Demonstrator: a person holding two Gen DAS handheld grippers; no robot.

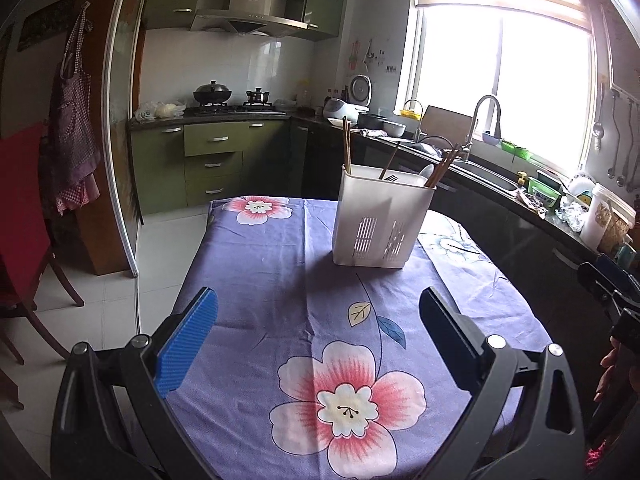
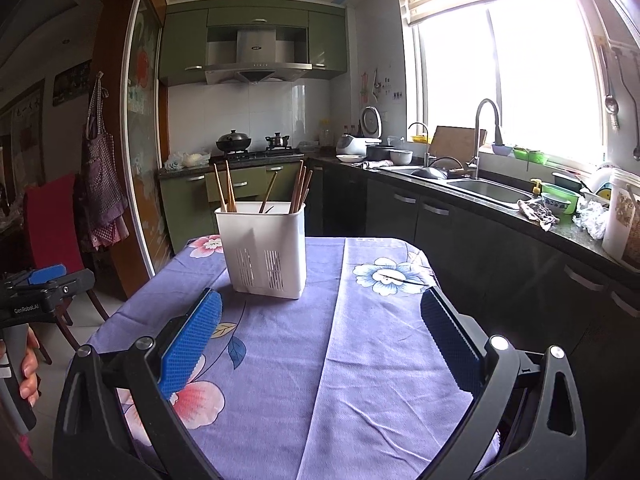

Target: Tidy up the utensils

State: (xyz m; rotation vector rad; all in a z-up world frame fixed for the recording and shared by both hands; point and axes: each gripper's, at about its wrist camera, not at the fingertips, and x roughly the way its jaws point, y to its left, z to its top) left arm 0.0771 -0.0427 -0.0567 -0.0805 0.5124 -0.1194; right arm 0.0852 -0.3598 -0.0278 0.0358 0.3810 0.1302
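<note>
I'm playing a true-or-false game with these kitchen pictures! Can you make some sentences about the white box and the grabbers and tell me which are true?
1. The white utensil holder stands upright on the flowered tablecloth. True.
2. The left gripper is squeezing a chopstick. False: it is open and holds nothing.
3. Chopsticks stick up out of the holder. True.
4. The right gripper is shut. False: its jaws stand wide apart.
5. The holder lies tipped on its side. False: it is upright.

Blown-out daylight from window, dim left side, holder shadow on tablecloth, fisheye-bent edges
</note>
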